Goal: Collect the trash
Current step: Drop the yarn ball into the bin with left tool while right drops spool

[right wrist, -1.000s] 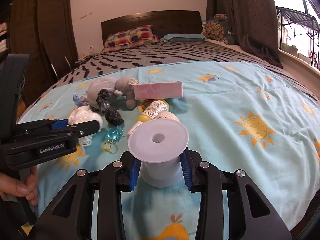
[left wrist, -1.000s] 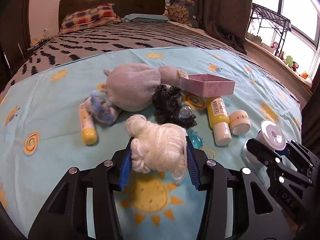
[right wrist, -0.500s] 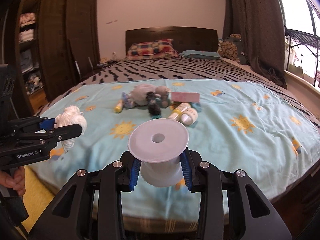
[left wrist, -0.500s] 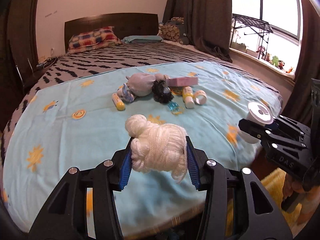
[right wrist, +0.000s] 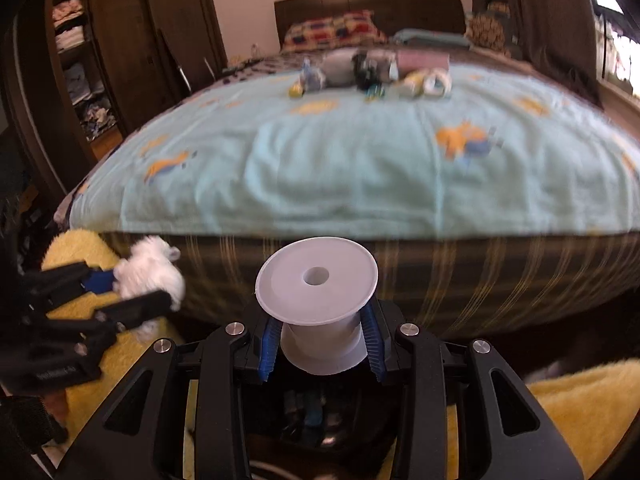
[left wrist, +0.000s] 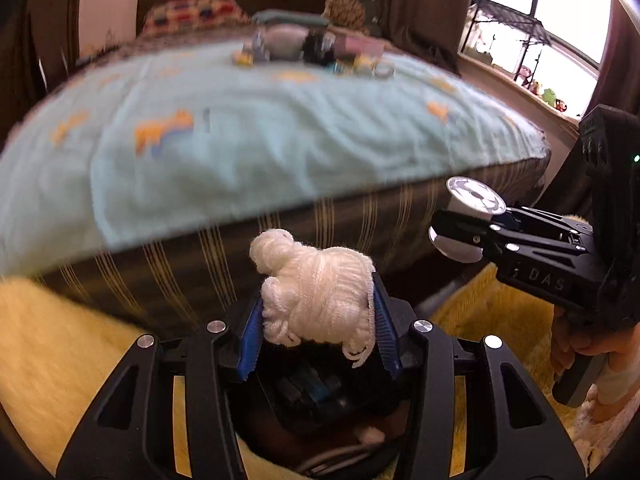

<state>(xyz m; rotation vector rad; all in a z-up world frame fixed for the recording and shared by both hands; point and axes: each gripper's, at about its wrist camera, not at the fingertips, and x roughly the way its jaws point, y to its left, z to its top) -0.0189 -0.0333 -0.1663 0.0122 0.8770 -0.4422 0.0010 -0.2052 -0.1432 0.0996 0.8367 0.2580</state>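
Left gripper (left wrist: 316,334) clamps yarn ball (left wrist: 316,300) | right gripper (right wrist: 320,338) grips spool (right wrist: 316,300) (probably empty)

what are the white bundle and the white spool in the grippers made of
White bundle in the left gripper: looks like soft matte yarn or cotton string, with wound strands and loose loops showing.
White spool in the right gripper: looks like smooth moulded plastic, semi-matte, with a thin flat flange and a clean round centre hole. It appears empty.

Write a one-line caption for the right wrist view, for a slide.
Right gripper holding an empty white spool at the foot of the bed, left gripper beside it with white yarn.
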